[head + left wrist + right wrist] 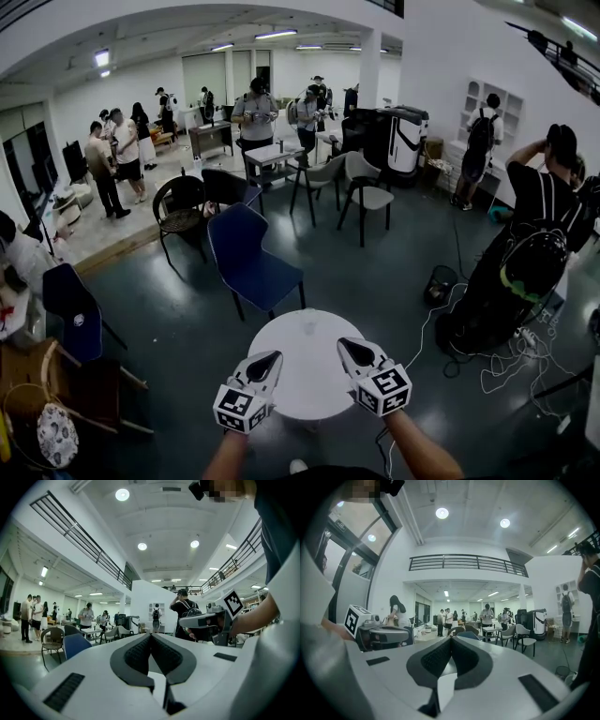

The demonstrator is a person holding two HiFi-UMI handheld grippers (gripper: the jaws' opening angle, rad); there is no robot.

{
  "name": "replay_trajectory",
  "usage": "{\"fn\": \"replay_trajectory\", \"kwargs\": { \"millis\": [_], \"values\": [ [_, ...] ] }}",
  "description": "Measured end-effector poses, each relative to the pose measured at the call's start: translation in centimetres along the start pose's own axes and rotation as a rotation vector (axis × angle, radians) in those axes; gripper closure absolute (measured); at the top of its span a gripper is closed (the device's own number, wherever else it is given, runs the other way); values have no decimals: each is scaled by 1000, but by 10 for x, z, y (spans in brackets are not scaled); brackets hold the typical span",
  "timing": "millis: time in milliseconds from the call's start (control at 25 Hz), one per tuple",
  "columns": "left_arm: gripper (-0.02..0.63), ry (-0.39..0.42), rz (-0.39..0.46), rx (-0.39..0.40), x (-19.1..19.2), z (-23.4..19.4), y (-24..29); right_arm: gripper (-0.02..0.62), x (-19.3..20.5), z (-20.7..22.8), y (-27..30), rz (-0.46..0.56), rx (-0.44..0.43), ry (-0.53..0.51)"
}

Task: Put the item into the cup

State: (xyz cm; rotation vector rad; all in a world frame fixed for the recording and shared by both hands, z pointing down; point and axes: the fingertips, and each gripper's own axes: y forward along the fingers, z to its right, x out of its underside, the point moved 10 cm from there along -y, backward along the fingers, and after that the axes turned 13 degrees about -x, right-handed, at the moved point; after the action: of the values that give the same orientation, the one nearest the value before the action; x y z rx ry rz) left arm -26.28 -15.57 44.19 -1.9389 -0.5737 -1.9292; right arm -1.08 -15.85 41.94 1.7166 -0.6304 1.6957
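Two tools, side by side: the left tool [270, 359] and the right tool [345, 347], each with its jaws pressed together on nothing. One round white bench [309, 384] lies under their tips. One blue chair [246, 251] stands beyond. Where the item and cup are, I cannot tell.

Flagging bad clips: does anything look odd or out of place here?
Yes: no cup or item shows on the round white table. The left gripper and right gripper hang over it, both shut and holding nothing.
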Motion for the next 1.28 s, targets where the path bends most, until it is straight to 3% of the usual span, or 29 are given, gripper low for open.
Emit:
{"fn": "replay_trajectory", "kwargs": {
  "millis": [280,1280],
  "values": [
    [589,-21,-1,-13,-1,40,-23,578,1,-11,-43,13,-18,-7],
    [589,24,-2,-24,-14,217,-87,578,15,-39,-226,61,-52,6]
  ]
}}
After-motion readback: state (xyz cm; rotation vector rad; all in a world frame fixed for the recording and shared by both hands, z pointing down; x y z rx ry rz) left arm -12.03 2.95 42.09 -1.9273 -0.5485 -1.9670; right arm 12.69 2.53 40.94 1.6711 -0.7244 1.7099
